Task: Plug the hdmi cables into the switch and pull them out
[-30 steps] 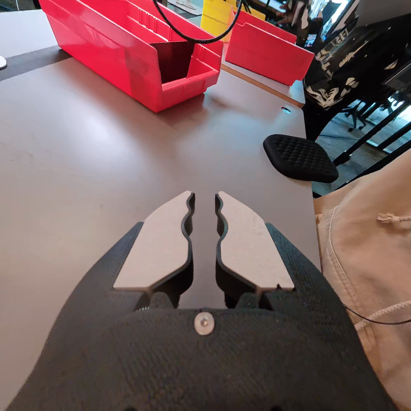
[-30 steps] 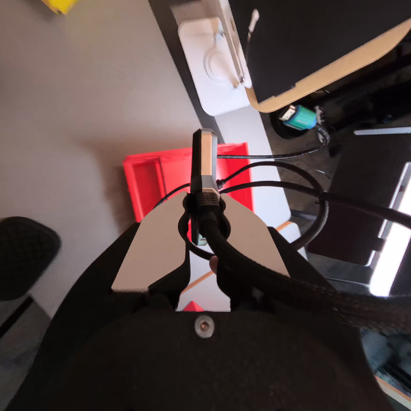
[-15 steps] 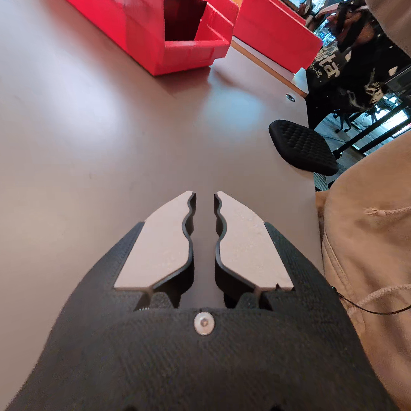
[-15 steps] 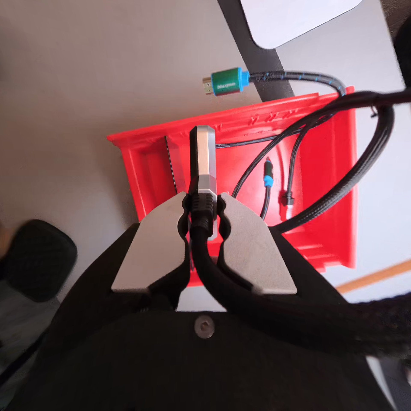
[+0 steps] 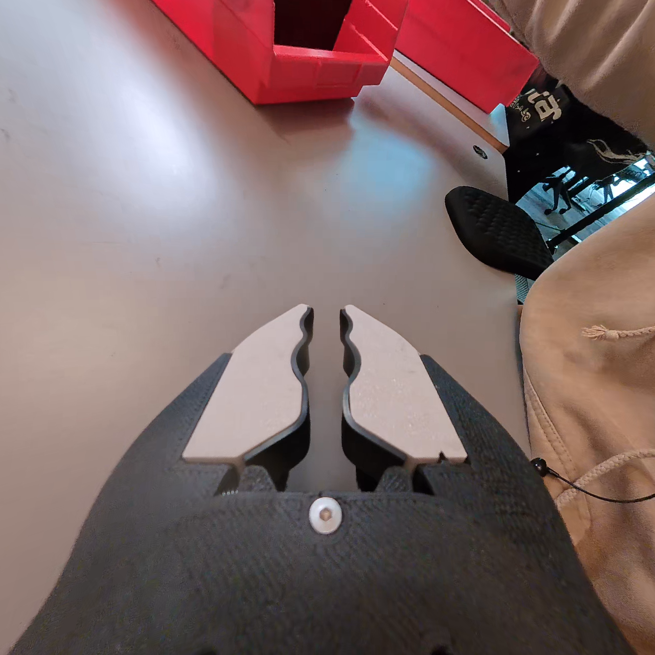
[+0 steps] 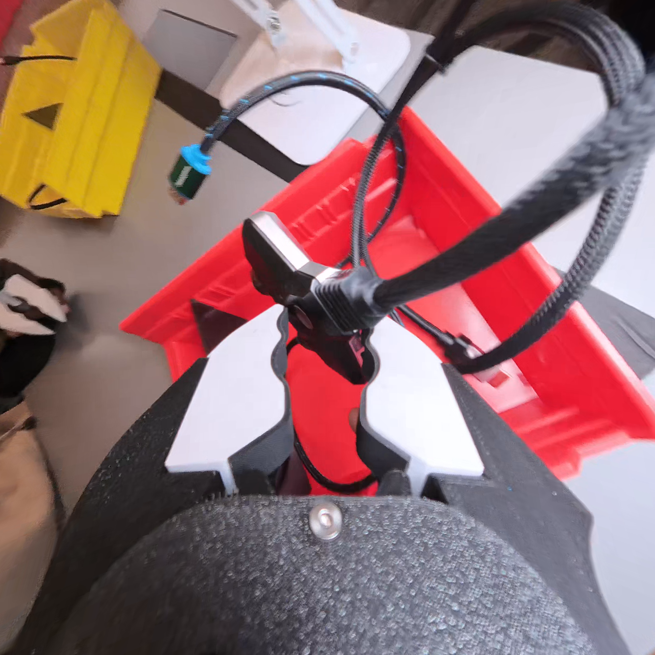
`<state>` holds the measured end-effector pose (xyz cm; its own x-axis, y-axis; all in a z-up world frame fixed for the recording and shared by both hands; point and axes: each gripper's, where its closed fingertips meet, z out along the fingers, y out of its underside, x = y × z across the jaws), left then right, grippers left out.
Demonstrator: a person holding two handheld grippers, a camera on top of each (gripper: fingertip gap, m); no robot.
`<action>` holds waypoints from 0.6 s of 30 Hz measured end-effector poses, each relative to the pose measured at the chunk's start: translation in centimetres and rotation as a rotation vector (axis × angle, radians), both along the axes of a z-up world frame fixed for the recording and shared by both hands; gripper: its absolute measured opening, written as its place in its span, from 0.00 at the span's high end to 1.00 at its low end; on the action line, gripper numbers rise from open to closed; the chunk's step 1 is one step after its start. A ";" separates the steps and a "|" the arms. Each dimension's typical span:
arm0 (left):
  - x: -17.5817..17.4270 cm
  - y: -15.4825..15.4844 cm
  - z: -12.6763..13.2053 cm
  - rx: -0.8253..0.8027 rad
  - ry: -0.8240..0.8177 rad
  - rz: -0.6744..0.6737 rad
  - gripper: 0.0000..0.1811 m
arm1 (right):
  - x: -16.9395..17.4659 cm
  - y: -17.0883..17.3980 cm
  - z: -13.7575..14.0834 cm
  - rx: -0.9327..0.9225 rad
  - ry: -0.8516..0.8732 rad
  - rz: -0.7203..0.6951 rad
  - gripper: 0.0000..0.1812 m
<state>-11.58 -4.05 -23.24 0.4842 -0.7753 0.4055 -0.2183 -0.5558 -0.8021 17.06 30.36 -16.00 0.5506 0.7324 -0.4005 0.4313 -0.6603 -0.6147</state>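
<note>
Table (image 5: 141, 248) stretches ahead of our left gripper (image 5: 326, 312), whose fingers stand slightly parted and empty. Beyond our right gripper (image 6: 326, 322) sits the red bin (image 6: 478, 283); its fingertips pinch the HDMI switch (image 6: 280, 262), braided cable (image 6: 460, 255) attached.

Silver-black switch (image 6: 280, 262) tilted, thick braided cable (image 6: 496, 234) attached

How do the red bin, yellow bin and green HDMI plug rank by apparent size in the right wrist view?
1. red bin
2. yellow bin, partly cut off by the frame
3. green HDMI plug
</note>
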 end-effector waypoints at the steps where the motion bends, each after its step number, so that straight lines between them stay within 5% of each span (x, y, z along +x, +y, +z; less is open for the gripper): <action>1: 0.0 0.0 0.0 -0.003 0.000 0.000 0.92 | 0.9 0.2 -0.6 -0.002 -0.028 -0.038 0.77; 6: 0.1 0.0 -0.3 -0.008 0.009 -0.006 0.92 | 4.3 1.3 -1.1 0.123 -0.181 -0.182 0.78; 11: -0.1 0.1 -0.2 0.005 0.018 0.013 0.92 | 6.8 2.0 2.6 0.364 -0.308 -0.308 0.78; 18: -1.1 0.9 0.4 0.044 0.020 0.082 0.91 | 4.3 -4.8 7.2 0.565 -0.231 -0.297 0.74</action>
